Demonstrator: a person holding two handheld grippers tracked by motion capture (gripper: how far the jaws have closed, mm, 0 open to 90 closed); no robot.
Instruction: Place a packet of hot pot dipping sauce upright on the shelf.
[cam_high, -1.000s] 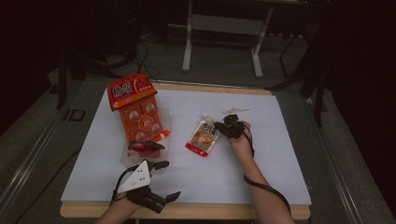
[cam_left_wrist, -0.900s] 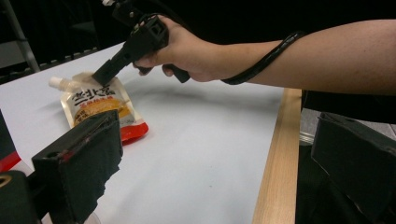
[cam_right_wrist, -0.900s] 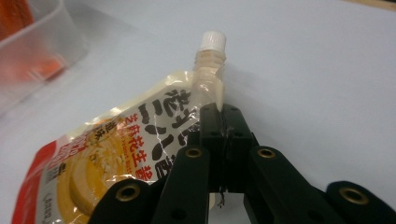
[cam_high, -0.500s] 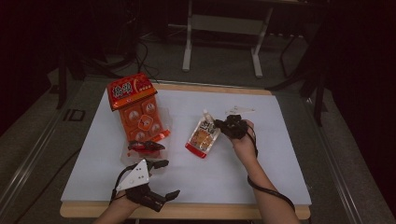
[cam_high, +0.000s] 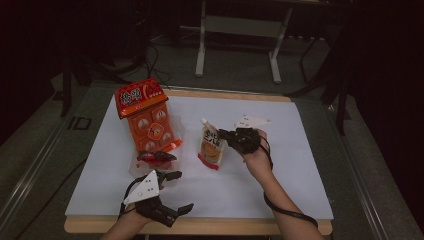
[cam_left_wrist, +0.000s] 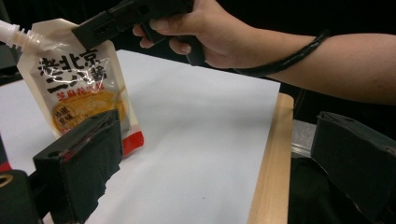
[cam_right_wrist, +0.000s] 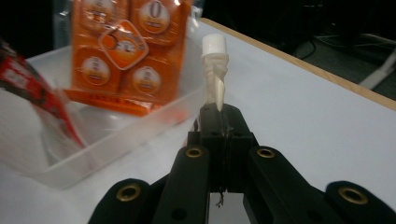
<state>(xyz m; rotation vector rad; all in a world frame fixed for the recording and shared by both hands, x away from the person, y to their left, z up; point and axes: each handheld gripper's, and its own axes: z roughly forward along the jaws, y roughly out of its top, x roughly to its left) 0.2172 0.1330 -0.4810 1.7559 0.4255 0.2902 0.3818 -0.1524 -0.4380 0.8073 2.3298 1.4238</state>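
Near the middle of the table (cam_high: 300, 165), on its white sheet, I log one spouted sauce pouch (cam_high: 211, 146): soft film body, orange-yellow filling, red bottom seam, white capped spout at the top corner. My right hand-held gripper (cam_high: 223, 134) is clamped on the flat upper edge of the pouch just below the spout, jaws pressed together over the film, and the pouch hangs tilted from that grip with its bottom at or just above the sheet; which, I cannot tell. Handling, as I judge it: light, floppy, likely slick, prone to swing and sag; the stiff seam by the spout is the soundest hold, the belly the poorest. Left hand-held gripper (cam_high: 172, 192): jaws apart, holding nothing, near the front table edge. Beside the pouch, toward my left: one clear plastic tray (cam_right_wrist: 116, 135) carrying an orange multi-pack bag (cam_high: 147, 120) propped upright, and a small red packet (cam_high: 152, 157) at its near end.
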